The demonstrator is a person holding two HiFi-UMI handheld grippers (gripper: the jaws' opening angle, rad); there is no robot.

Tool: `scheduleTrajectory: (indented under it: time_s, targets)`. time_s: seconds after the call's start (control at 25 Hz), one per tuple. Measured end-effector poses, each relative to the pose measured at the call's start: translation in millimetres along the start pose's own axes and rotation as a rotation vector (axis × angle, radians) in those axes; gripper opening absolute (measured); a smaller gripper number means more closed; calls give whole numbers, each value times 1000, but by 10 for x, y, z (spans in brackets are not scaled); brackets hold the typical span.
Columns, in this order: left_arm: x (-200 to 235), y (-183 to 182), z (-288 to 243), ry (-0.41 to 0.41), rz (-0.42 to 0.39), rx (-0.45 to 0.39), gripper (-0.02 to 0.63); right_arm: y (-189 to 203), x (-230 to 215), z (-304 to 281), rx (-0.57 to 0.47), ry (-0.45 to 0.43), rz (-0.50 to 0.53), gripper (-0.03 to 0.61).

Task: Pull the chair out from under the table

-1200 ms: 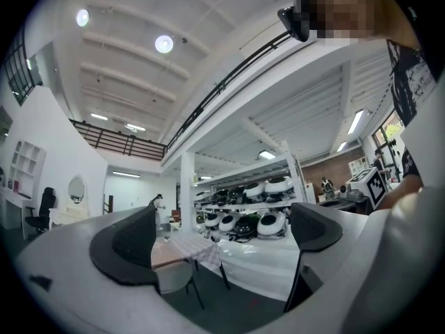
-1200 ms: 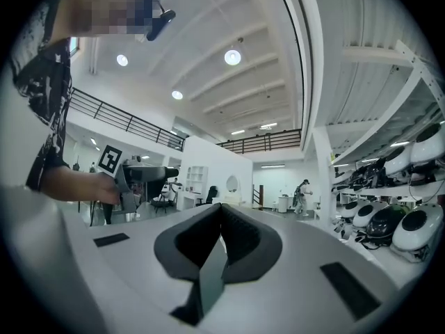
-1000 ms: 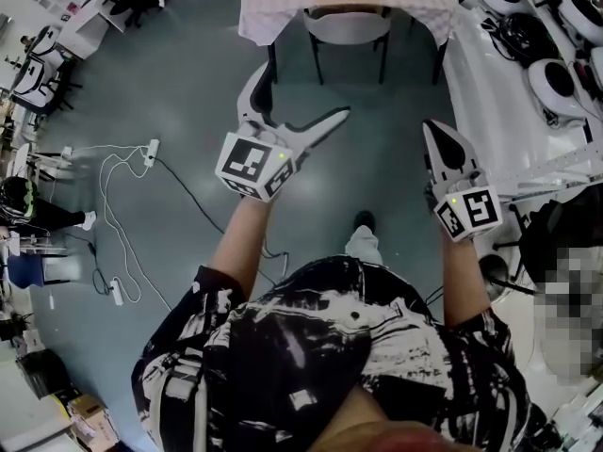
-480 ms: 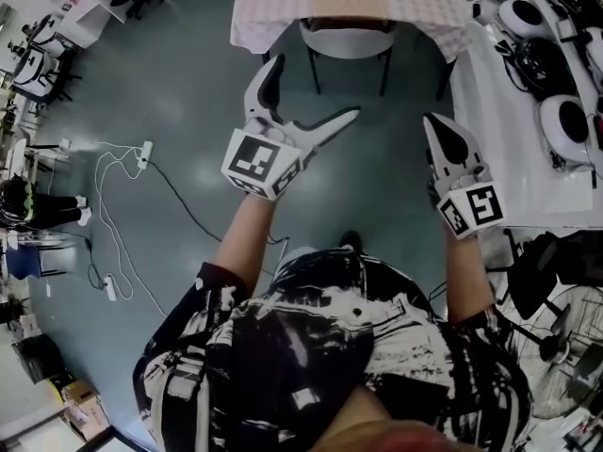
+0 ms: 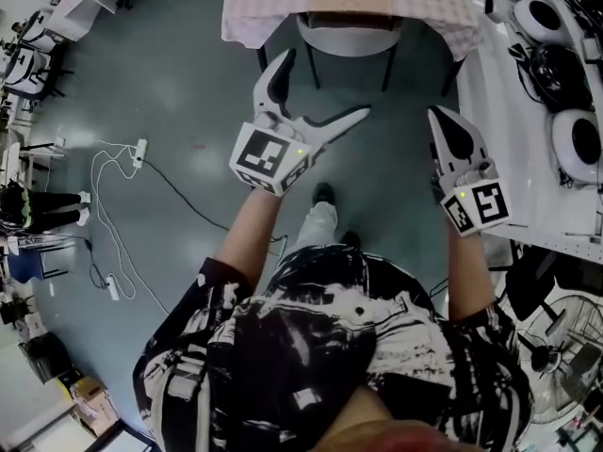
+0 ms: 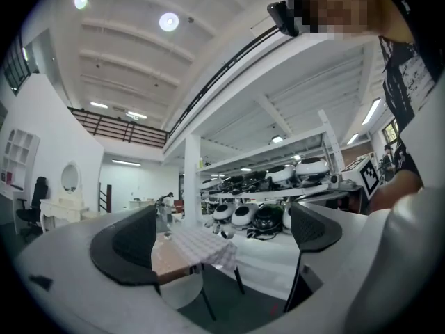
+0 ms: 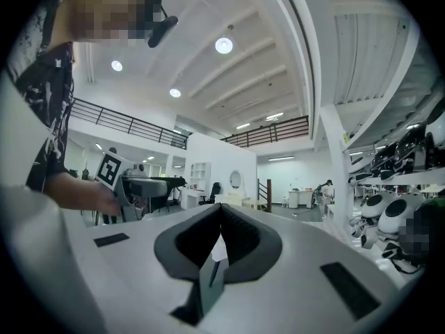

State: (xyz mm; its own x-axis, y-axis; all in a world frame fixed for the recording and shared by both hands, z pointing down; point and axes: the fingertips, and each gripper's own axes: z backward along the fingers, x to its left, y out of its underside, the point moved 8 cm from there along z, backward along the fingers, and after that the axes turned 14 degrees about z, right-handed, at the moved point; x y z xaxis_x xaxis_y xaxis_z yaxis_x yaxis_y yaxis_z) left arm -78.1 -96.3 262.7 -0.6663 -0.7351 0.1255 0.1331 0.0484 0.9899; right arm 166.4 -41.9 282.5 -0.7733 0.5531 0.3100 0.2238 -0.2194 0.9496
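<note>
The chair [image 5: 349, 34] is tucked under the table with the checkered cloth [image 5: 273, 12] at the top of the head view; only its pale round seat and dark legs show. My left gripper [image 5: 322, 87] is held in the air short of the chair, jaws wide apart and holding nothing. In the left gripper view the table [image 6: 205, 245] and chair seat [image 6: 179, 289] sit between the spread fingers [image 6: 132, 245]. My right gripper [image 5: 445, 125] hovers to the right, apart from the chair. In the right gripper view its pads [image 7: 240, 239] meet, with nothing held.
A white bench [image 5: 499, 111] with several round white and black devices [image 5: 577, 144] runs along the right. Power strips and cables [image 5: 122, 186] lie on the grey floor at left. The person's foot [image 5: 323, 196] is forward. A fan [image 5: 556, 347] stands at lower right.
The person has stepped toward the table, so the chair and table lie closer in the head view. Both grippers keep the same jaw states, left spread and right closed.
</note>
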Motion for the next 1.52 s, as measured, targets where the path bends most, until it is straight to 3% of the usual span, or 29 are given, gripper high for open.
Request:
scheduleTrajectory:
  time_s: [0.64, 1.2, 1.52]
  targets:
    - [1918, 117, -1245, 126, 22, 65, 571, 422, -714, -1971, 47, 79, -16, 0]
    - [2613, 508, -2201, 107, 15, 125, 571, 1010, -1549, -2808, 56, 38, -38, -2]
    - [2953, 906, -3251, 50, -55, 263, 571, 1484, -2469, -3396, 54, -55, -82, 0]
